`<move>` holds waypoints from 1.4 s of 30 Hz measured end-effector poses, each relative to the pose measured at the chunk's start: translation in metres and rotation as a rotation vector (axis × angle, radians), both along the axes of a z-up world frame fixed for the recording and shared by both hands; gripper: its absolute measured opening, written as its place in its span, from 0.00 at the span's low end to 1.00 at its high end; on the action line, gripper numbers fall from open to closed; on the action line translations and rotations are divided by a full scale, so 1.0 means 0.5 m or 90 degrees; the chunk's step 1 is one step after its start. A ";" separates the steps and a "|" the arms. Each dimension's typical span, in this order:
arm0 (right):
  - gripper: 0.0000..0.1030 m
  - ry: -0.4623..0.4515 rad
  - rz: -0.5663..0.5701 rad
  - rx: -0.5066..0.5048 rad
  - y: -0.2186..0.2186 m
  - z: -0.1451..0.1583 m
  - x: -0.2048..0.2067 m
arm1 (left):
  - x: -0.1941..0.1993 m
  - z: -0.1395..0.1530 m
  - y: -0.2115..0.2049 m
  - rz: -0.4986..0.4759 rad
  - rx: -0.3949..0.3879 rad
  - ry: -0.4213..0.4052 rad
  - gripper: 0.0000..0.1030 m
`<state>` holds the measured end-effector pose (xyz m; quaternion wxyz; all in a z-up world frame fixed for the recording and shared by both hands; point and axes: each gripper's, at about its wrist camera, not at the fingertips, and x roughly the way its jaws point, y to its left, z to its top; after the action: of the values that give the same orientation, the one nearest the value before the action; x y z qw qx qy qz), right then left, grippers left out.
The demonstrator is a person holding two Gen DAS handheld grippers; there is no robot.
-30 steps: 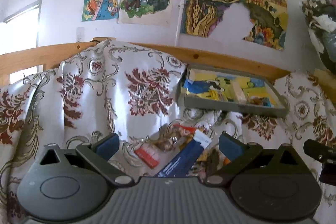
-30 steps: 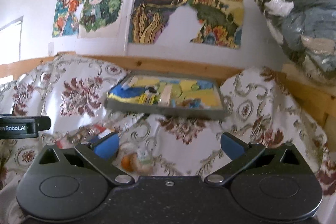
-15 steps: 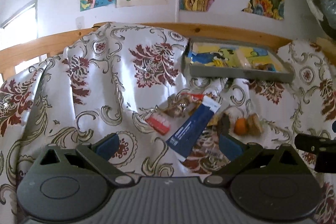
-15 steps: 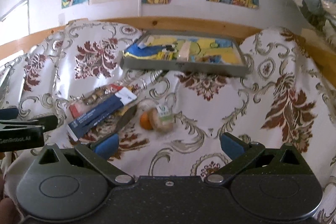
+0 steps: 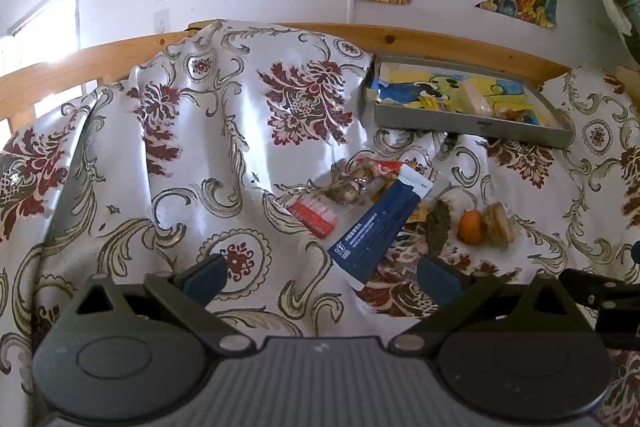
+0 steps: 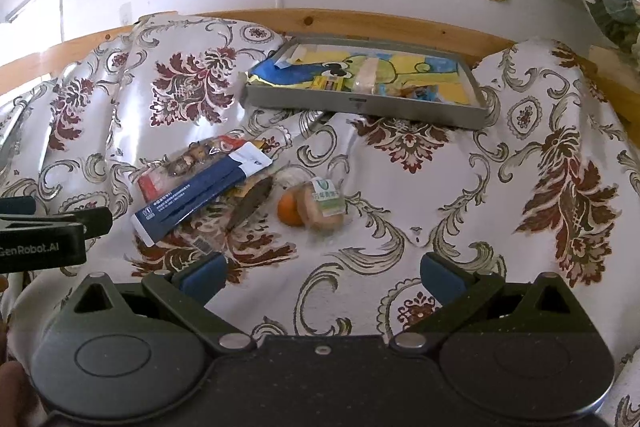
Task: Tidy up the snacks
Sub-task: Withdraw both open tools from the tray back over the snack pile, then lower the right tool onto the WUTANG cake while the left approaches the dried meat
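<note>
"GenRobot.AI" printed on left gripper (image 6: 52, 227) side, seen at left edge of right wrist view. Navy packet (image 6: 200, 197) text too small to read; round bun (image 6: 324, 205) has green-white label, unreadable. Snack pile mid-cloth: orange (image 6: 290, 209) touching bun. Grey tray (image 6: 360, 103) far, against wooden rail (image 6: 360, 19). Bare floral cloth (image 6: 480, 187) right of pile. Left gripper (image 5: 320, 279), right gripper (image 6: 320, 273): jaws wide apart, holding nothing.

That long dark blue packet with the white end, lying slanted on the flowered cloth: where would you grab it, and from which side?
Probably across its narrow width near the lower end of the long dark blue packet, coming down from above. That end lies bare on the flowered cloth; the white end rests on other snacks.
</note>
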<state>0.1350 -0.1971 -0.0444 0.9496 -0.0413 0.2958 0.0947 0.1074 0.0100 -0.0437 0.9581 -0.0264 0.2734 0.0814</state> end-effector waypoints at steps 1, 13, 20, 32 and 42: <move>0.99 0.003 -0.001 -0.001 0.001 0.001 0.002 | 0.001 0.002 -0.001 -0.002 0.003 0.000 1.00; 0.99 0.016 0.110 -0.041 0.023 0.030 0.062 | 0.046 0.014 -0.010 -0.011 0.013 0.008 1.00; 0.99 -0.059 0.177 -0.102 0.012 0.033 0.112 | 0.083 -0.007 -0.018 -0.040 -0.030 0.010 1.00; 0.99 -0.075 0.207 -0.100 -0.054 -0.035 0.255 | 0.144 -0.042 -0.075 -0.125 -0.009 -0.019 1.00; 0.89 0.031 0.275 0.006 -0.081 -0.082 0.321 | 0.199 -0.075 -0.090 -0.218 -0.065 0.026 1.00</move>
<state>0.2957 -0.2377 -0.0855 0.9000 -0.0971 0.3028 0.2982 0.2067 -0.0351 -0.0810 0.9495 -0.0267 0.2972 -0.0967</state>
